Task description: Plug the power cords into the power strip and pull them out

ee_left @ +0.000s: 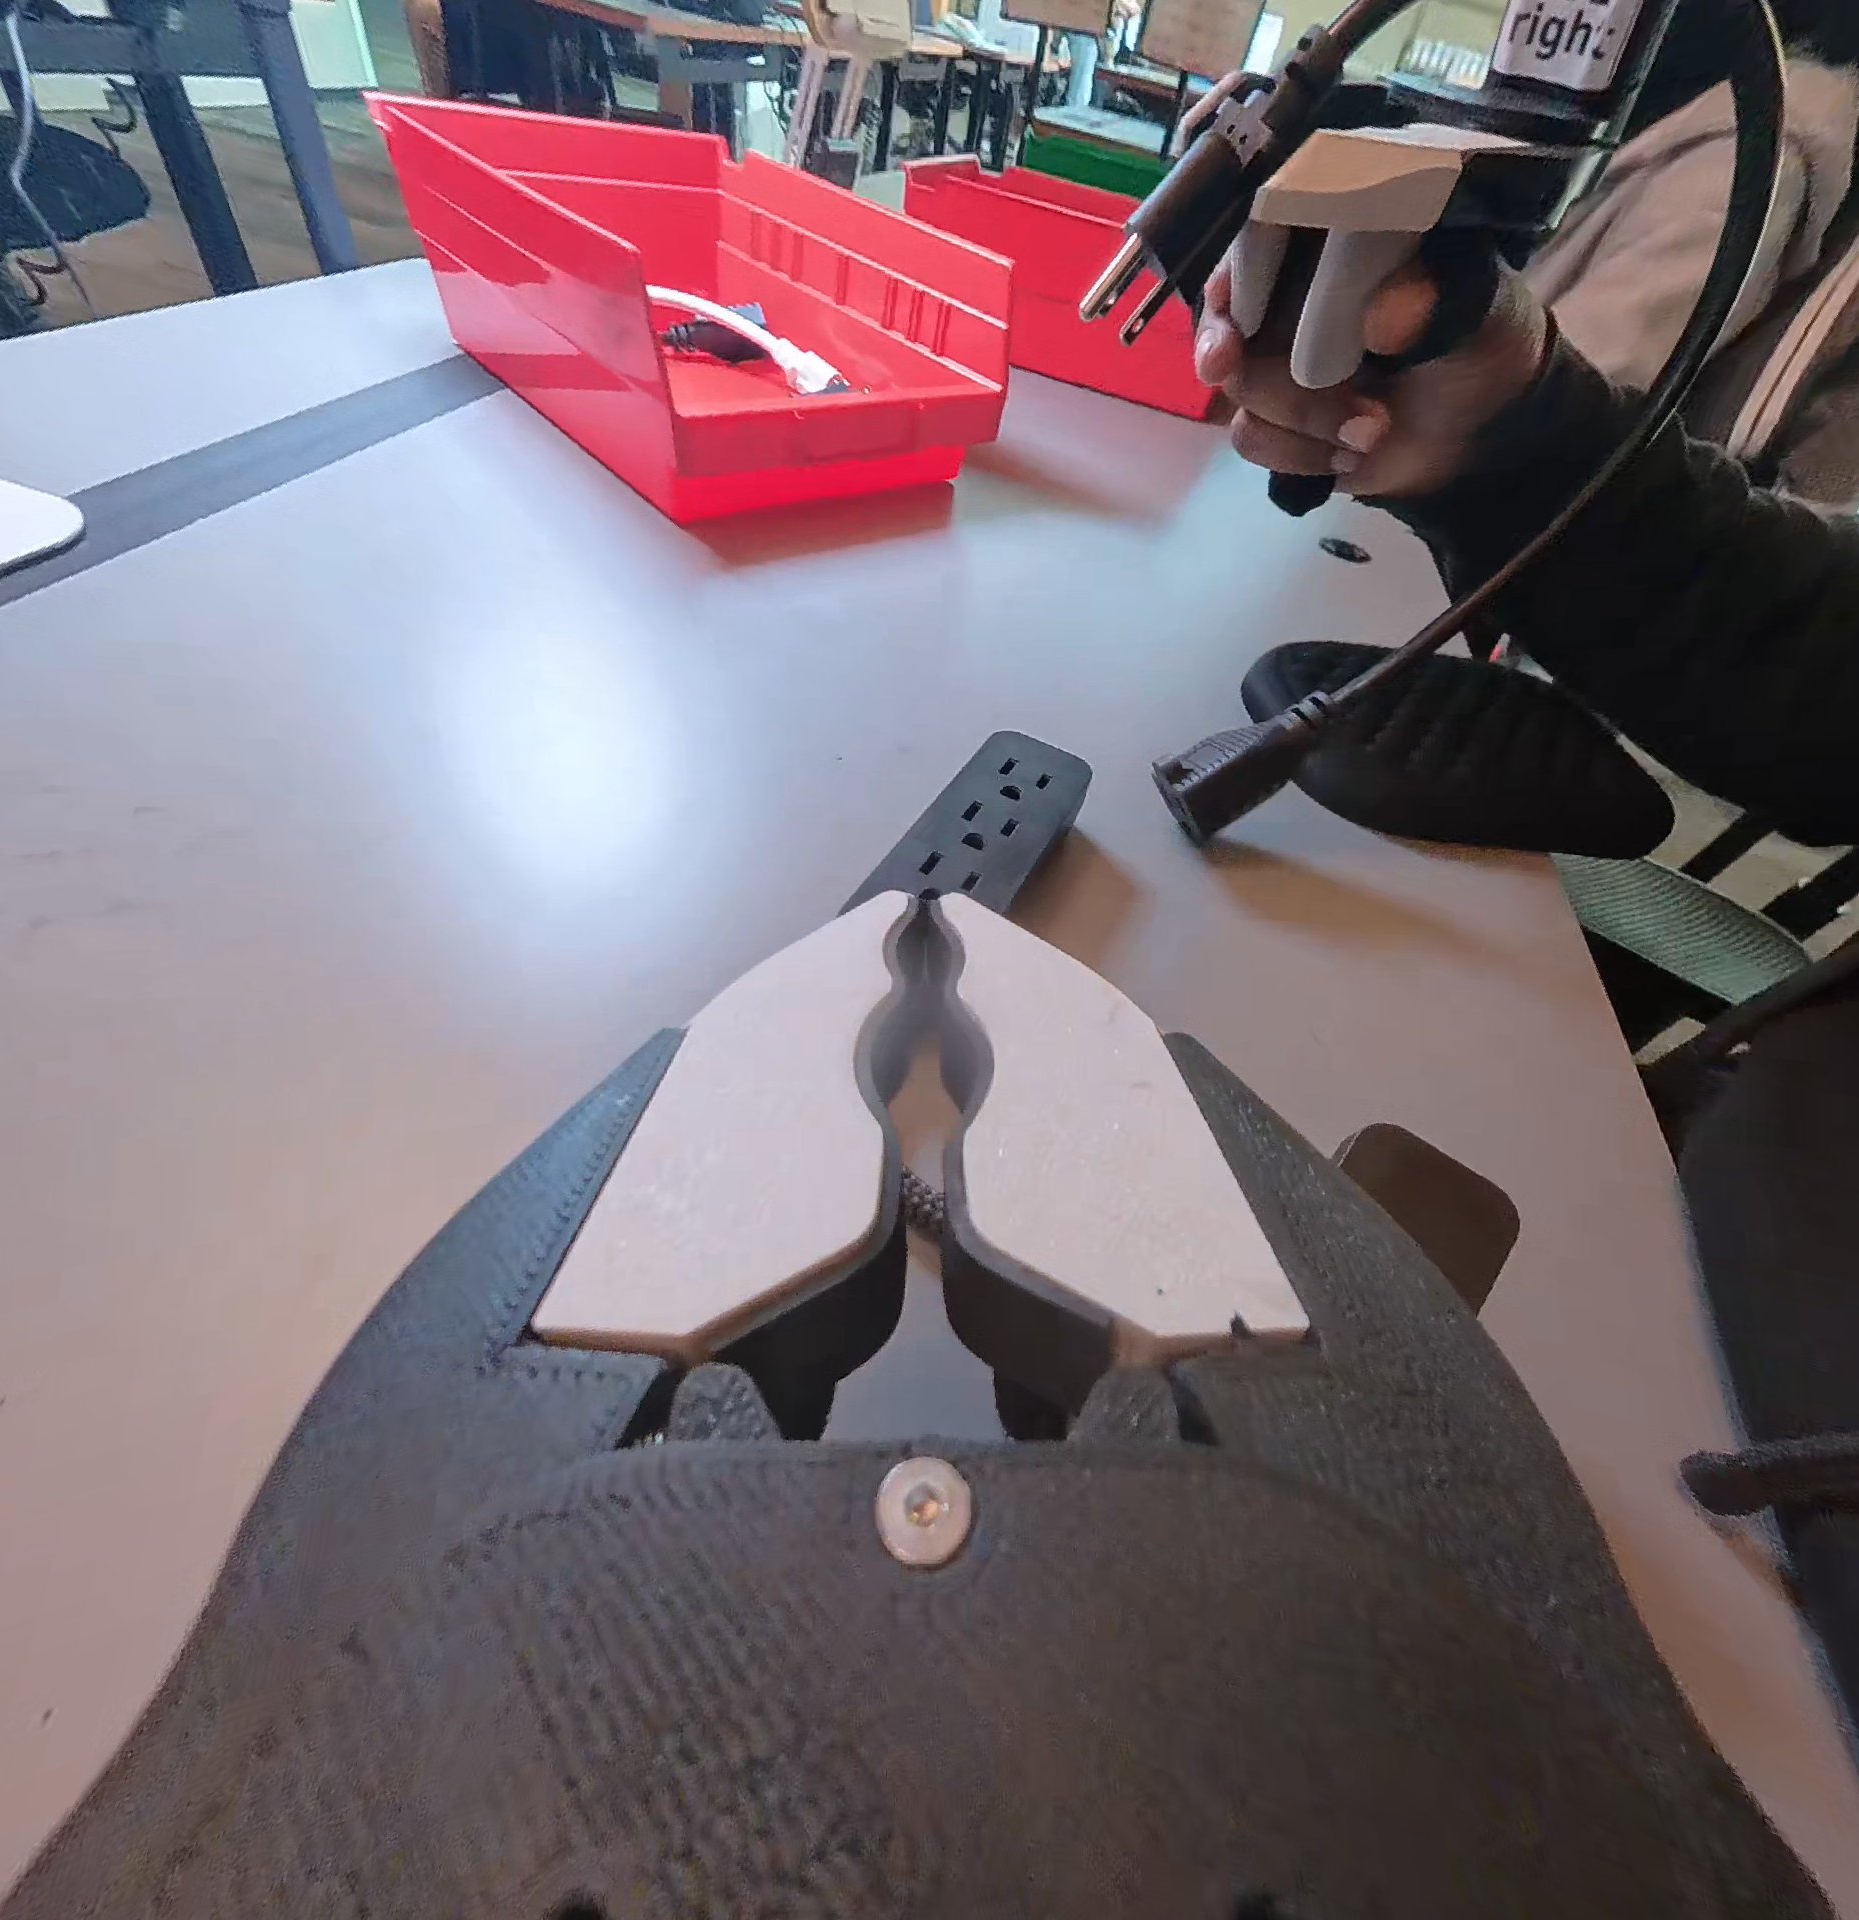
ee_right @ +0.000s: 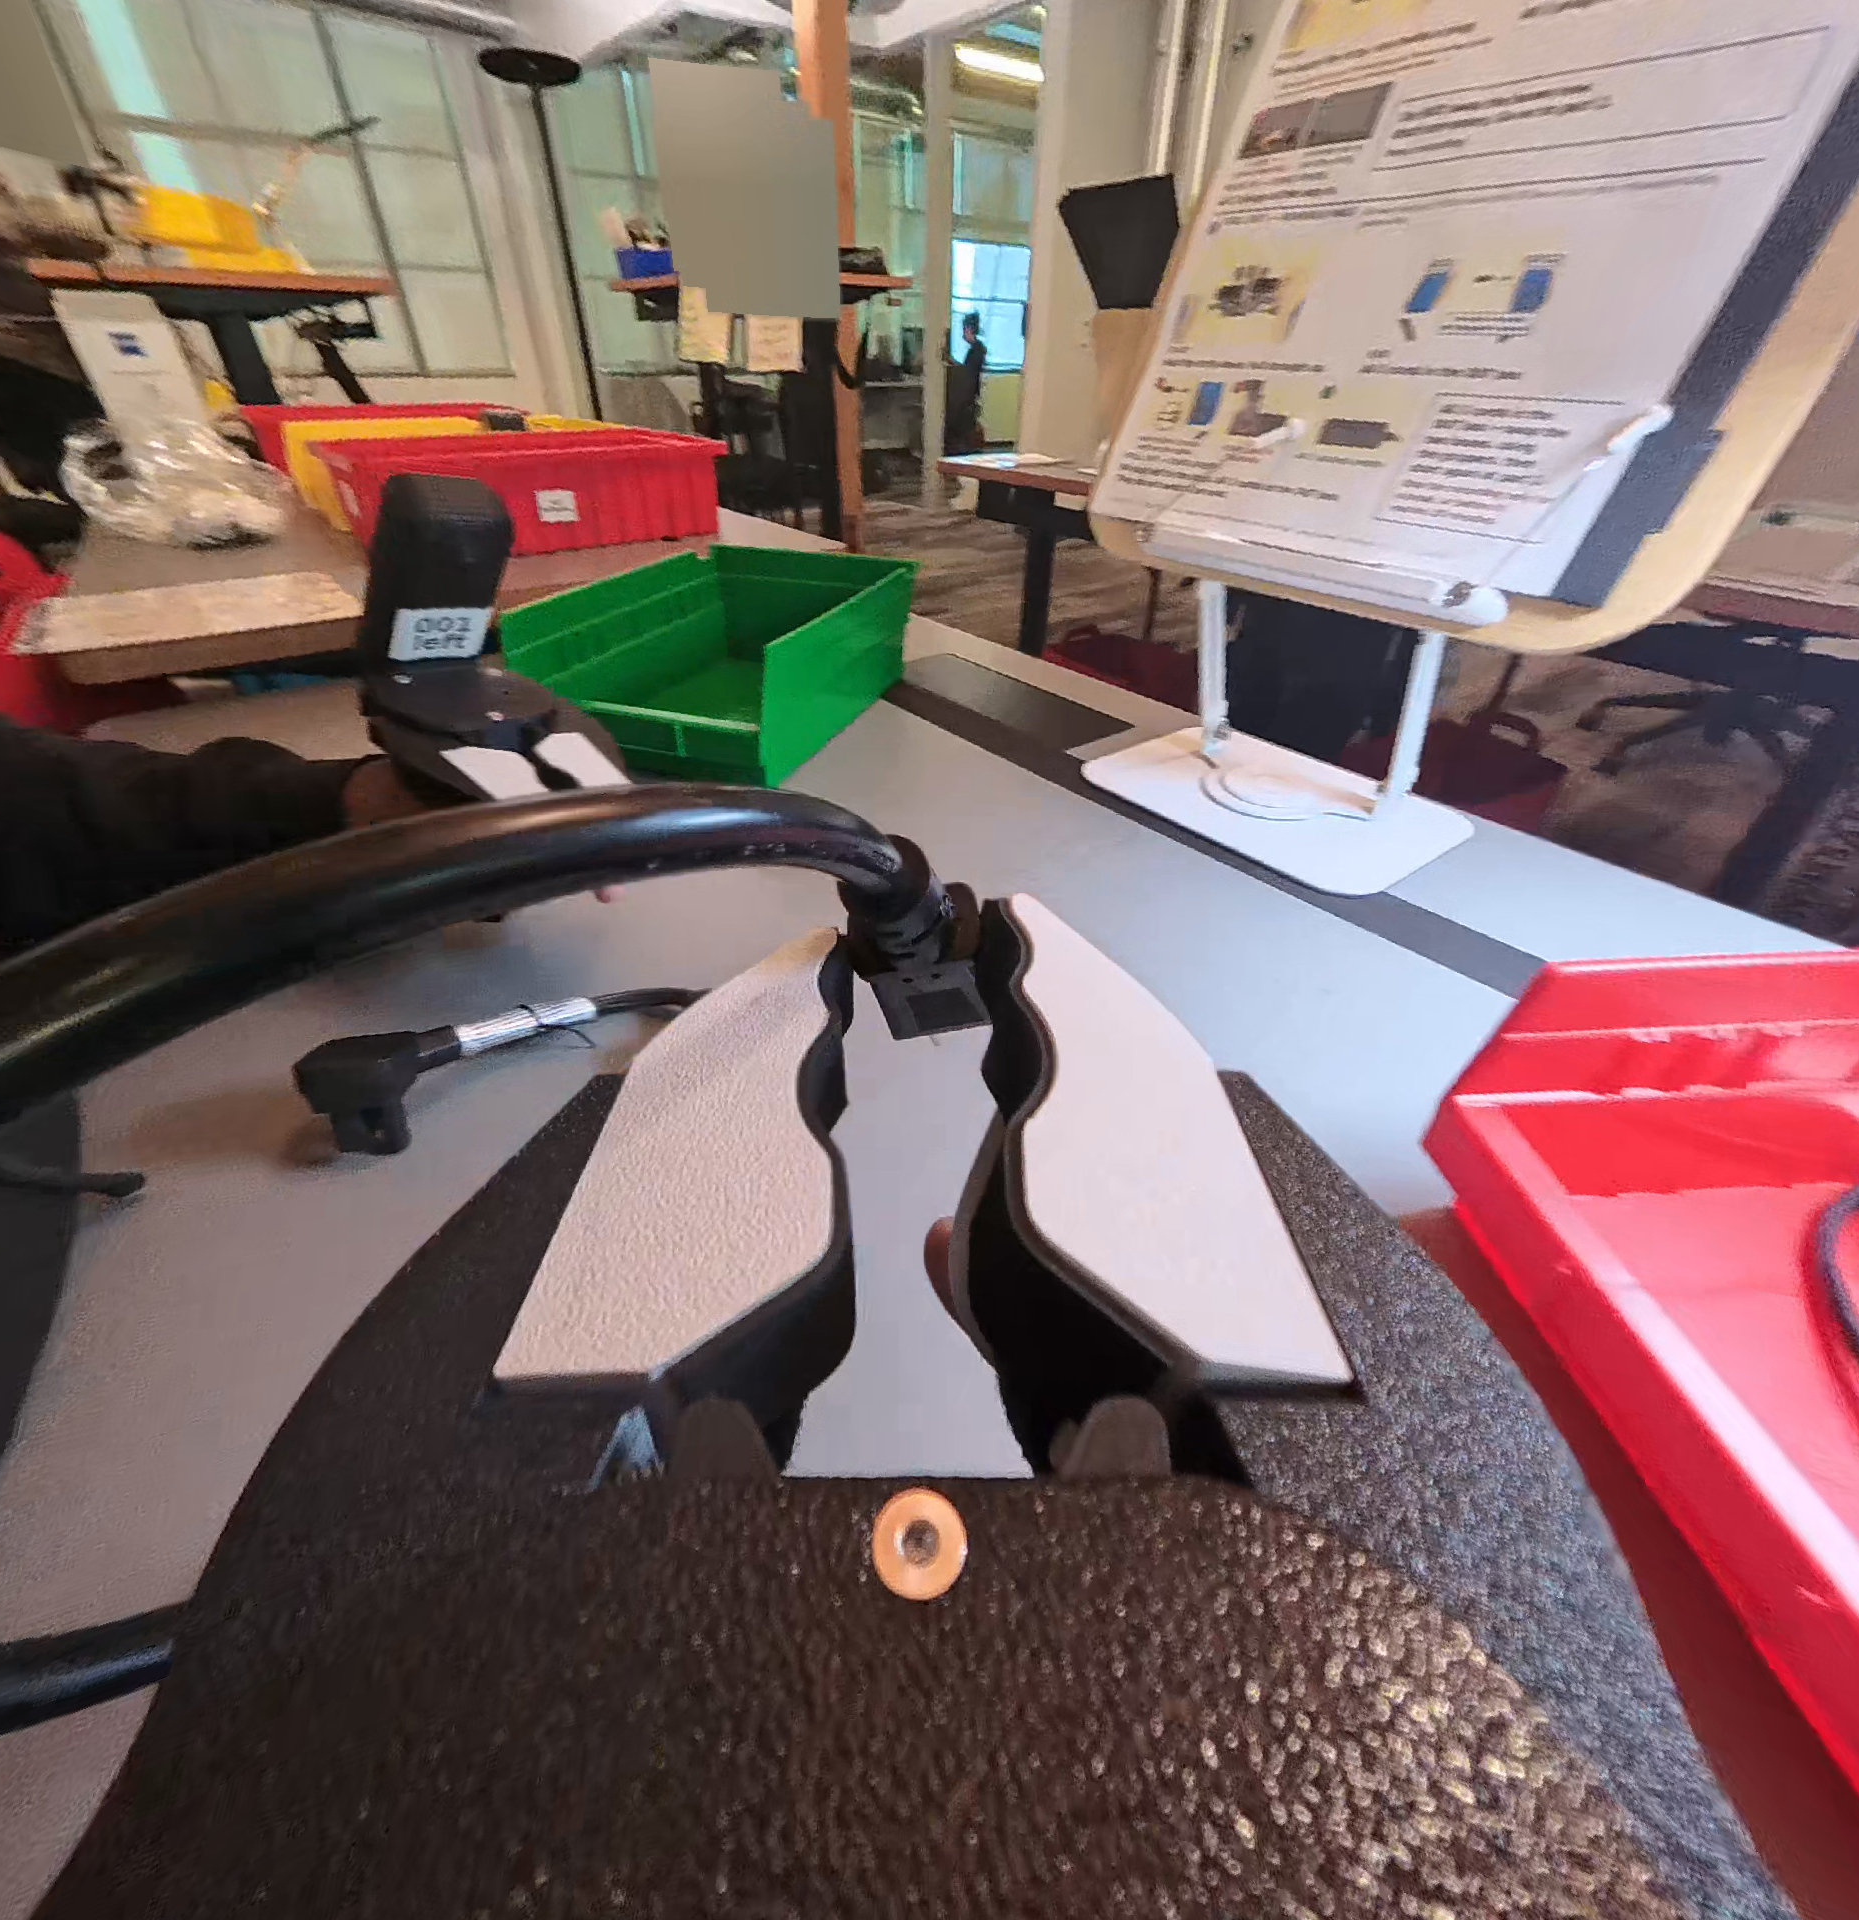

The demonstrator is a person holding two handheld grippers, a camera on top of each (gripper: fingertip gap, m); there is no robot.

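Left gripper [ee_left: 927, 906] sits low over the grey tabletop [ee_left: 405, 790], its fingers [ee_left: 769, 1122] drawn together until the tips nearly touch, with a thin braided cord [ee_left: 925, 1205] showing in the narrow gap farther back; whether they actually pinch it cannot be told. The black power strip [ee_left: 992, 821] lies flat on the tabletop directly beyond the fingertips, its near end hidden under them, outlets facing up and all visible ones unoccupied. Right gripper [ee_right: 920, 935] is held up in the air, well apart from the strip, fingers [ee_right: 1112, 1143] narrowed onto the black plug [ee_right: 930, 997] of a power cord [ee_right: 437, 862]; in the left wrist view the plug's metal prongs [ee_left: 1122, 291] point down and to the left, clear of the strip. The cord arcs away from the plug, and its other connector [ee_left: 1216, 774] rests on the tabletop just right of the strip. A red bin [ee_left: 800, 416] stands farther back; a green bin [ee_right: 717, 665] beyond the left gripper.
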